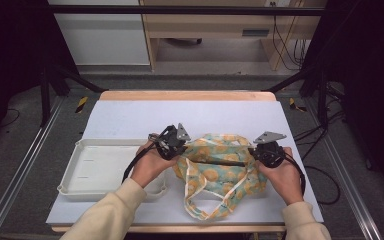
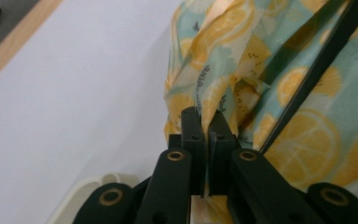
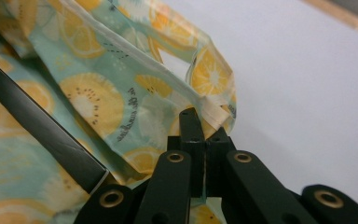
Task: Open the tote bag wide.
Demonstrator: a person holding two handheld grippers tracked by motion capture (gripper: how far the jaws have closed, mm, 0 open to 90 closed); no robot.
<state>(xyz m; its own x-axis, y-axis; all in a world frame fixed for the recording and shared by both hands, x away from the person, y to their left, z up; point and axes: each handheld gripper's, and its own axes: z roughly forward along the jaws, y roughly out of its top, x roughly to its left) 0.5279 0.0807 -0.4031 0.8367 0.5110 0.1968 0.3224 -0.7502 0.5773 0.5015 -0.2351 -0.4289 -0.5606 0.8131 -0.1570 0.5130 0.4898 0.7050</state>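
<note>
Bag (image 1: 220,165): lemon-print cloth, on table (image 1: 130,117), slung btw. both claws. 
L claw (image 2: 204,122): jaws clamped on bag's edge; cloth rises above & to the right of it. 
R claw (image 3: 202,125): jaws clamped on bag's hemmed edge; cloth runs up-left of it. 
Black rod (image 1: 222,162): across bag, btw. claws. 
Tray (image 1: 92,170): white, just beside L claw, away from R claw.

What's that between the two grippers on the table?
A lemon-print cloth bag with a black bar across it, seen in the high view; left gripper and right gripper each pinch its fabric.
</note>
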